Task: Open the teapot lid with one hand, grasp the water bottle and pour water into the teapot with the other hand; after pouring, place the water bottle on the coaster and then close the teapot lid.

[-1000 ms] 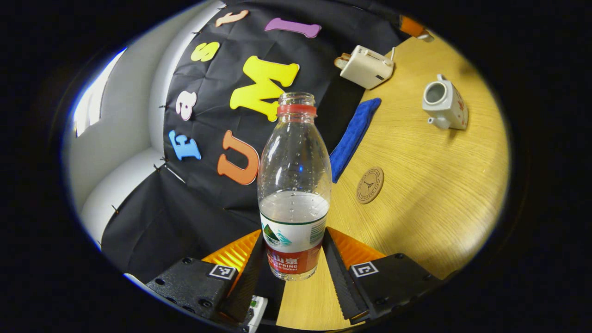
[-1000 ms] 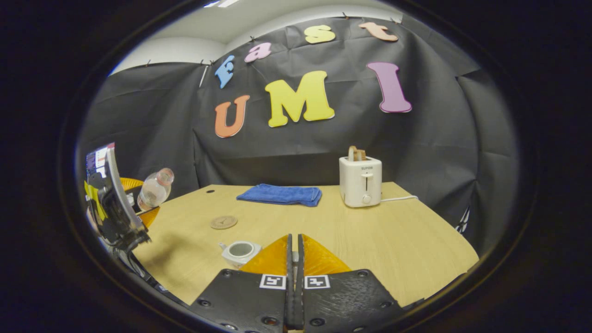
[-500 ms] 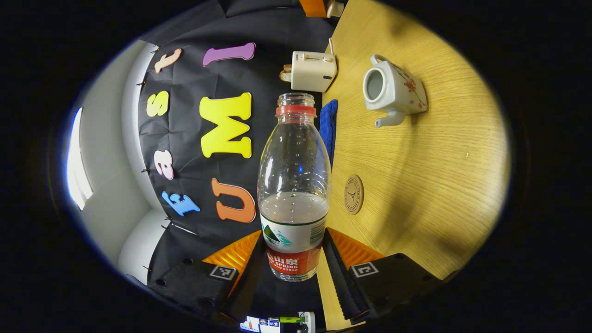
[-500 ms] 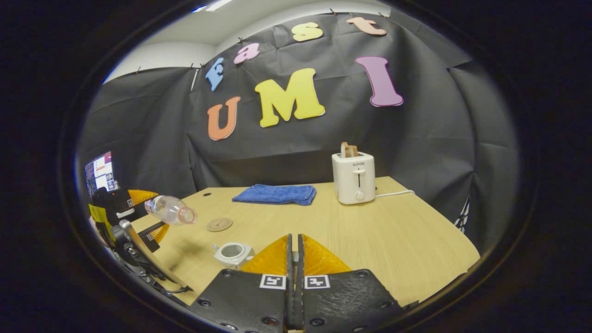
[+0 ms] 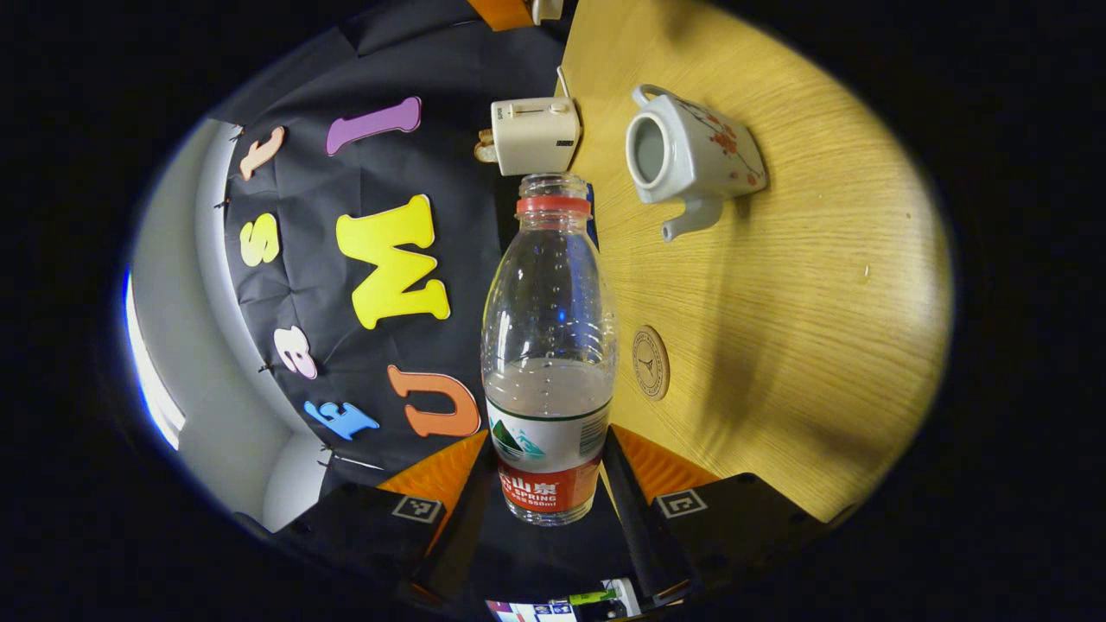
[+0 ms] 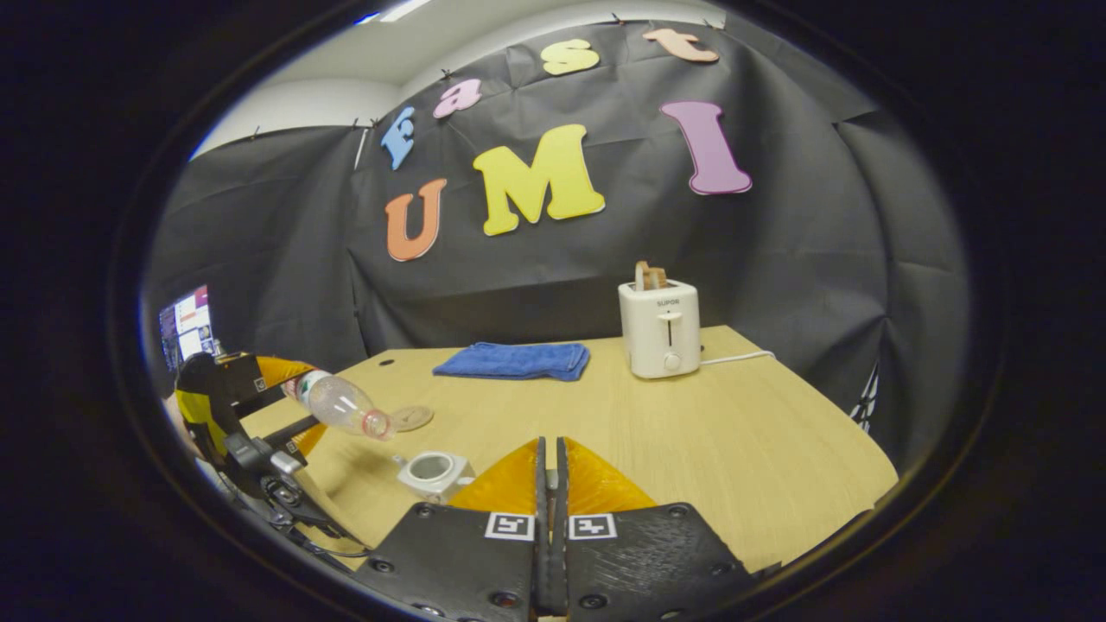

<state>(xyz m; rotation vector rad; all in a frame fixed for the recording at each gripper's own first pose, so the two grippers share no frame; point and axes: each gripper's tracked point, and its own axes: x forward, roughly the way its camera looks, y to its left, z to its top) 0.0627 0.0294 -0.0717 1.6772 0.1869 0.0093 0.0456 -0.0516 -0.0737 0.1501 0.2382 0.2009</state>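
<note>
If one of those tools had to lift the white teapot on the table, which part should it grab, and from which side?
Probably the loop handle, on the teapot side opposite the spout. It is thin enough to fit between two fingers, while the body looks broad and smooth. Coming from the handle side, away from the spout, also leaves the open mouth clear for pouring.

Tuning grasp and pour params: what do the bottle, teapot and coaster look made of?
Water bottle: thin clear plastic, see-through, printed label. Teapot: probably glazed ceramic, glossy white with red floral print. Coaster: likely cork or wood, matte tan disc with dark stamp; hard to tell which.
</note>
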